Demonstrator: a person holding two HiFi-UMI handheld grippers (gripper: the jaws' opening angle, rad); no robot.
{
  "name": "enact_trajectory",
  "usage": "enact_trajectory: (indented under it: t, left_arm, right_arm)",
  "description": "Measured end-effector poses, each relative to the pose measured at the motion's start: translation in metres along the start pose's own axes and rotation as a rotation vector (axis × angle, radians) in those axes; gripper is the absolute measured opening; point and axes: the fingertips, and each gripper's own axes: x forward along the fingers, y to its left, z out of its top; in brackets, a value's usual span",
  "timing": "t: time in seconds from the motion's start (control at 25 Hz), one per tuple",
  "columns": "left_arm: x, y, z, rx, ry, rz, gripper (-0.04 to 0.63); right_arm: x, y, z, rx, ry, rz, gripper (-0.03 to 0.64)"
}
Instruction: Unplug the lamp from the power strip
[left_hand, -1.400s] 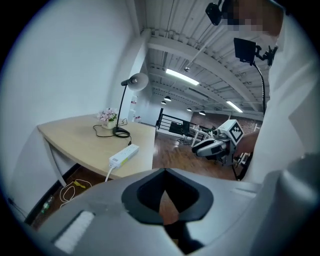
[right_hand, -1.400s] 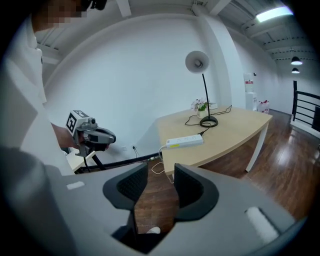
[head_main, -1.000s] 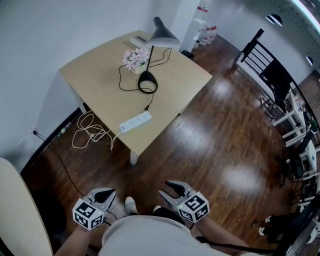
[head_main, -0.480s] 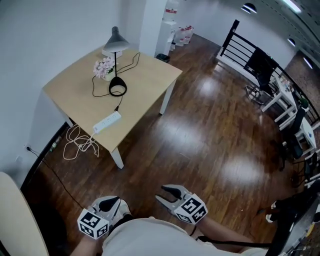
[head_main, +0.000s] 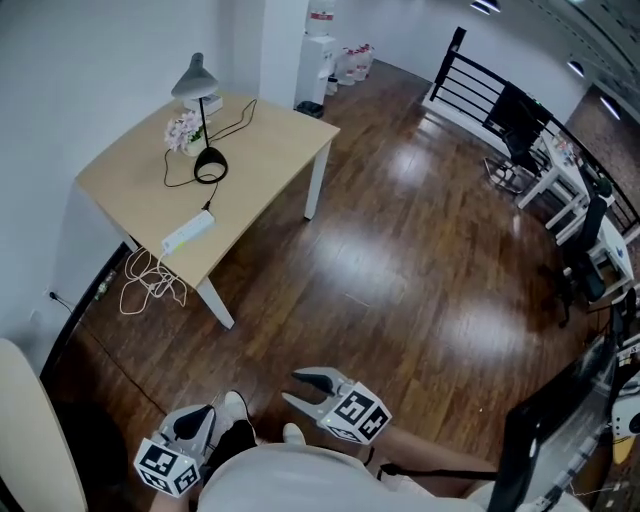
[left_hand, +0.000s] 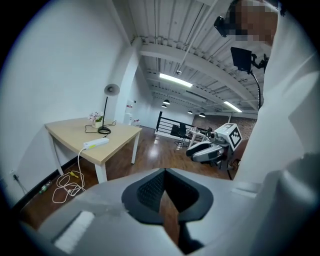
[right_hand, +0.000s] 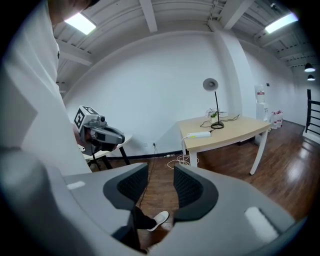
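Far off at the upper left stands the wooden table (head_main: 270, 160). On it is the grey lamp (head_main: 200, 85), whose black cord runs to the white power strip (head_main: 188, 231) near the table's front edge. Both grippers hang low against my body, well away from the table. The left gripper (head_main: 196, 420) is shut and holds nothing; its tips (left_hand: 165, 172) meet. The right gripper (head_main: 303, 391) is open with only floor in the gap (right_hand: 161, 172). The lamp (right_hand: 214, 102) and the strip (right_hand: 199, 134) also show small in the right gripper view.
A pot of pink flowers (head_main: 183, 131) stands by the lamp. A coil of white cable (head_main: 150, 285) lies on the floor under the table. A black railing (head_main: 480, 80) and desks with chairs (head_main: 580, 230) are at the right. Dark wood floor lies between.
The table has slid up and to the left in the head view and looks smaller. Both grippers stay low by my body, and the right one has shifted a little left.
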Motion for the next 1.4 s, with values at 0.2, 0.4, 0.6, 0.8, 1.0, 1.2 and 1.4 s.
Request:
enact_trajectory:
  t: [0.2,0.4,0.6,0.8,1.0,1.2,1.4]
  left_arm:
    - [-0.013,0.002,-0.004,-0.026,-0.009,0.003,0.006]
    - [-0.014,0.008,0.005,-0.009,-0.013,-0.018,0.006]
    - [-0.018,0.015,0.018,-0.012,-0.045,-0.019,0.006]
    - [-0.023,0.02,0.016,-0.011,-0.048,-0.011,0.006]
    - [-0.03,0.03,0.006,-0.041,-0.054,0.007,0.006]
    - [-0.037,0.046,0.004,-0.044,-0.062,0.01,0.006]
    - [-0.05,0.073,-0.004,-0.069,-0.061,0.015,0.006]
  right_arm:
    - [0.001,0.01,0.003,-0.022,-0.006,0.005,0.167]
    - [-0.003,0.013,0.019,0.001,-0.029,-0.02,0.167]
    - [0.003,0.019,0.027,-0.017,-0.032,-0.015,0.167]
    - [0.008,0.023,0.033,-0.041,-0.033,-0.008,0.166]
    - [0.014,0.027,0.036,-0.059,-0.019,-0.008,0.16]
    - [0.031,0.031,0.037,-0.06,0.005,-0.008,0.156]
    - [0.061,0.038,0.047,-0.064,0.025,0.001,0.155]
